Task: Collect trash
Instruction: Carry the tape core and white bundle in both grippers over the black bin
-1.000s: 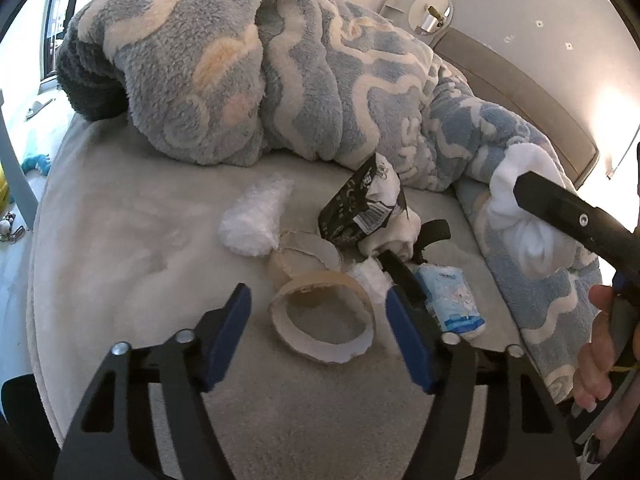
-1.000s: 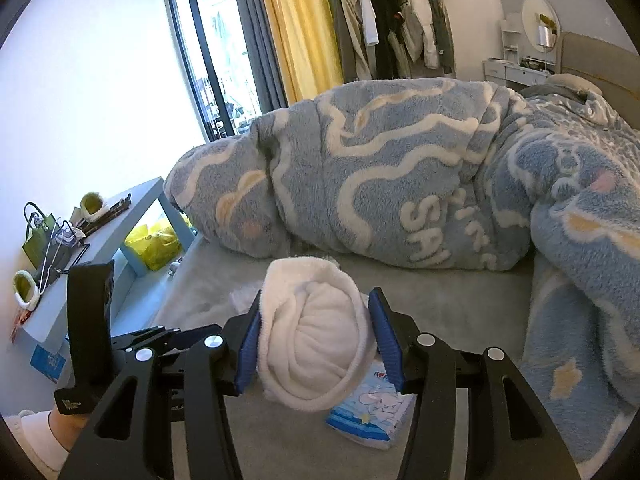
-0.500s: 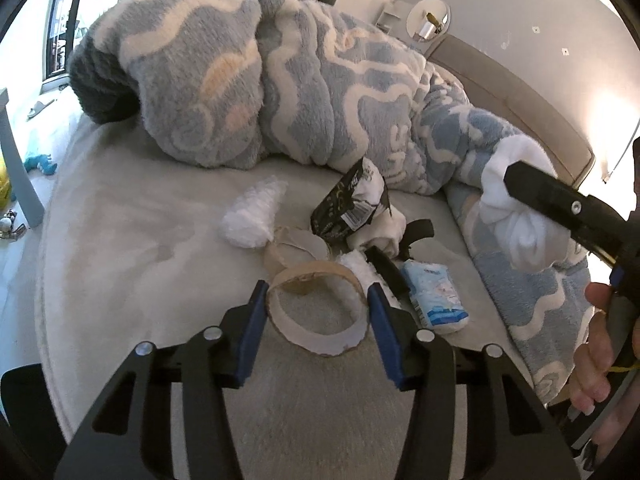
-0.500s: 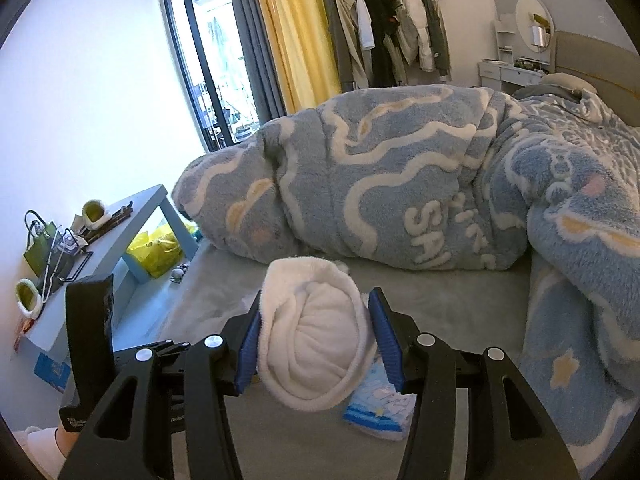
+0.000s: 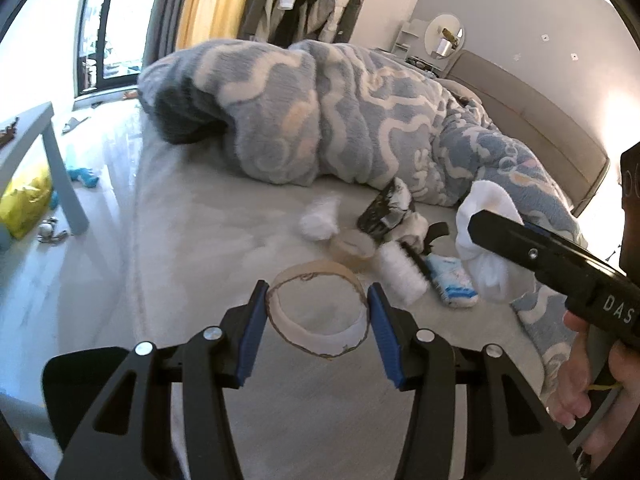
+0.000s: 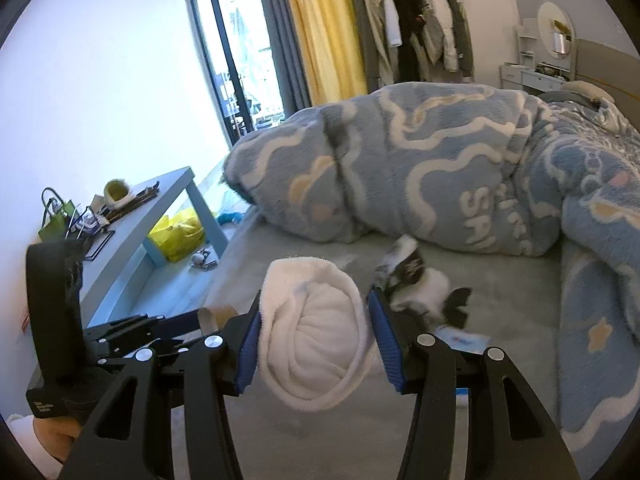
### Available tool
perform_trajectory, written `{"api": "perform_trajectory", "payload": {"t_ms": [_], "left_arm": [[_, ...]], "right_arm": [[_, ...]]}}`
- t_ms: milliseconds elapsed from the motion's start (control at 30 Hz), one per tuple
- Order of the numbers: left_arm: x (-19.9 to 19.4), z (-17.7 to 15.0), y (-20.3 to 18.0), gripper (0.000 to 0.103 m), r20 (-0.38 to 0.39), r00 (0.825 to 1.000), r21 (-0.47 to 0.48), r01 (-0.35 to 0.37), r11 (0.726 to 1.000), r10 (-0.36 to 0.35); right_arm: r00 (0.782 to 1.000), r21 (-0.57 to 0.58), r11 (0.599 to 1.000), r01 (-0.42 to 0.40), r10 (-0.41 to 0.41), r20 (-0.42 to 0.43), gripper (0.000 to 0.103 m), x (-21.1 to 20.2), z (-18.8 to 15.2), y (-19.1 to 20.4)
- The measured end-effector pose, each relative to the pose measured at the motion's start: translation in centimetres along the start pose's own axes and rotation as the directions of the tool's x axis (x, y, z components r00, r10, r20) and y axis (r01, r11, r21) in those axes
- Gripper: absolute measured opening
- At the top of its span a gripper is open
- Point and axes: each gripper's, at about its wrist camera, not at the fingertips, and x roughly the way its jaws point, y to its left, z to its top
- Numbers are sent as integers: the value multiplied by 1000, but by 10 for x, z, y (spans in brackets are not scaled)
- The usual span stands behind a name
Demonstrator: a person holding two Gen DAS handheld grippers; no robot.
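My left gripper is shut on an empty cardboard tape ring and holds it above the grey bed. My right gripper is shut on a rolled white sock; the sock also shows in the left wrist view. On the bed lie a second cardboard ring, a white fluffy wad, a black and white wrapper, a black brush with white bristles and a blue tissue pack.
A bunched blue and cream blanket covers the back and right of the bed. A light blue side table stands left of the bed, with a yellow bag under it. Clothes hang on a rack behind.
My left gripper closed on the cardboard ring and lifted it off the bed, pulling back. My right gripper kept hold of the sock and shifted slightly.
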Motion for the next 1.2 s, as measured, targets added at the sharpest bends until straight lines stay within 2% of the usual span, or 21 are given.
{"api": "perform_trajectory", "payload": {"t_ms": [367,500,900,1100,1200], "left_arm": [[-42,-14,58,53,27,994,-35,-105,994,105],[-46,-21,82,53,3,989,-54,-148,988,148],[-50,-63,169,53,-148,958,-115,-264,958,246],[-47,-87,203,54,-240,933,-120,-304,945,270],[-43,-99,218,54,-296,913,-120,-326,938,280]], "right_arm": [[998,-72,996,-45,42,-41,51,18,-10,60],[995,-66,995,-77,72,-70,51,34,-10,79],[980,-131,978,-159,140,-144,51,70,-17,159],[971,-152,970,-189,161,-176,51,86,-22,191],[966,-158,966,-204,172,-195,51,95,-26,207]]}}
